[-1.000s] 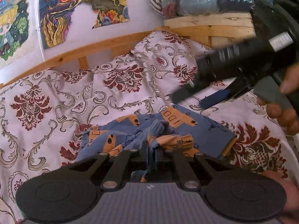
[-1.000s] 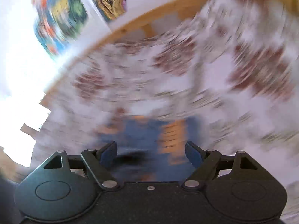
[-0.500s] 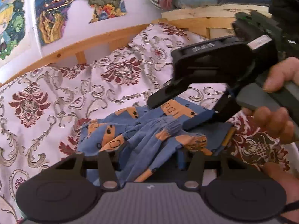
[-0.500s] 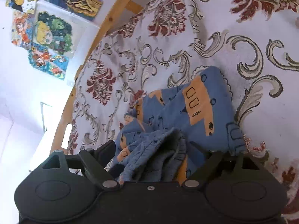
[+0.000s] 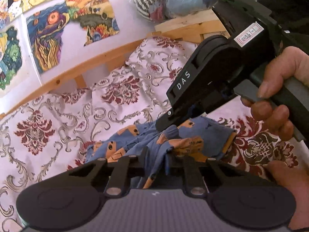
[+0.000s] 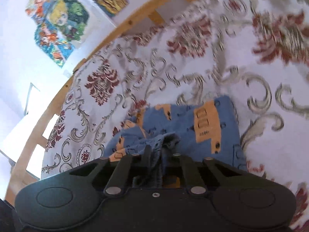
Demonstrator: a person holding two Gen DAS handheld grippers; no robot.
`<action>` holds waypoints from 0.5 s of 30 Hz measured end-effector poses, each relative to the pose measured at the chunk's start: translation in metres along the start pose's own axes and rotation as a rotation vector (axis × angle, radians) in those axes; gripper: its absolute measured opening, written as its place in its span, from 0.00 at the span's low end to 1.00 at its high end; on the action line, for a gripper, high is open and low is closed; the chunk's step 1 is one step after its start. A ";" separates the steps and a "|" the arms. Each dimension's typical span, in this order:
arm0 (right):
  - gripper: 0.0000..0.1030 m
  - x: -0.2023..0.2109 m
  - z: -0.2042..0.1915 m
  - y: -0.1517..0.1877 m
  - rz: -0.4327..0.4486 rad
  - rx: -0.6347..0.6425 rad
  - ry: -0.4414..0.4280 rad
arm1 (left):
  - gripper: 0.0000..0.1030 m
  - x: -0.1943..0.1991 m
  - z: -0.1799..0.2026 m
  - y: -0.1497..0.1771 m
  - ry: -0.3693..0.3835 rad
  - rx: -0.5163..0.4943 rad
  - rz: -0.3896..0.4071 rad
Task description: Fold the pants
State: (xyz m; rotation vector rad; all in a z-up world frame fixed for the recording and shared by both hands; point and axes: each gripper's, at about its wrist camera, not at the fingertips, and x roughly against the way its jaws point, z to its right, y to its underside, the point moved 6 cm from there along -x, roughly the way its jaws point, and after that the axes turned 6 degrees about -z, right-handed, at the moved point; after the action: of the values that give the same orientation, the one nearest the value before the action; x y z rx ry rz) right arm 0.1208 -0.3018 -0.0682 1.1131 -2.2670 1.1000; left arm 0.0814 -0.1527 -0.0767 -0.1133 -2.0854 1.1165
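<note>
Left wrist view: left gripper [image 5: 155,154] is pinching a bunched fold of the blue pants [image 5: 204,133], which are lying on the floral bedspread [image 5: 58,116]; the right gripper [image 5: 164,123] is biting the cloth at 12 o'clock, just beyond. Right wrist view: right gripper [image 6: 157,152] is clamping the gathered waistband, pants [image 6: 193,123] spreading toward 12 o'clock (edges blurring). Risk, as judged: both grips are sitting close together on crumpled layers, so lifting could be dragging the garment up twisted, or one thin pinch could be slipping.
</note>
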 end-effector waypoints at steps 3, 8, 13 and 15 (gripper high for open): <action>0.07 0.007 -0.005 -0.004 0.025 0.038 -0.004 | 0.15 0.003 0.000 -0.006 -0.020 0.005 0.009; 0.16 0.017 -0.003 -0.010 0.042 0.015 -0.042 | 0.13 0.002 -0.006 -0.018 -0.043 0.064 0.002; 0.74 0.023 0.015 -0.009 0.022 -0.108 -0.085 | 0.13 0.000 -0.009 -0.020 -0.058 0.086 -0.011; 0.74 0.019 0.025 -0.007 0.000 -0.188 -0.122 | 0.13 0.001 -0.008 -0.018 -0.069 0.077 -0.003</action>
State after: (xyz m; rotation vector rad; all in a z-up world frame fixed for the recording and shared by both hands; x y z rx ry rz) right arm 0.1150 -0.3336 -0.0682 1.1311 -2.4058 0.8187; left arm 0.0908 -0.1581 -0.0600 -0.0350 -2.0993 1.2124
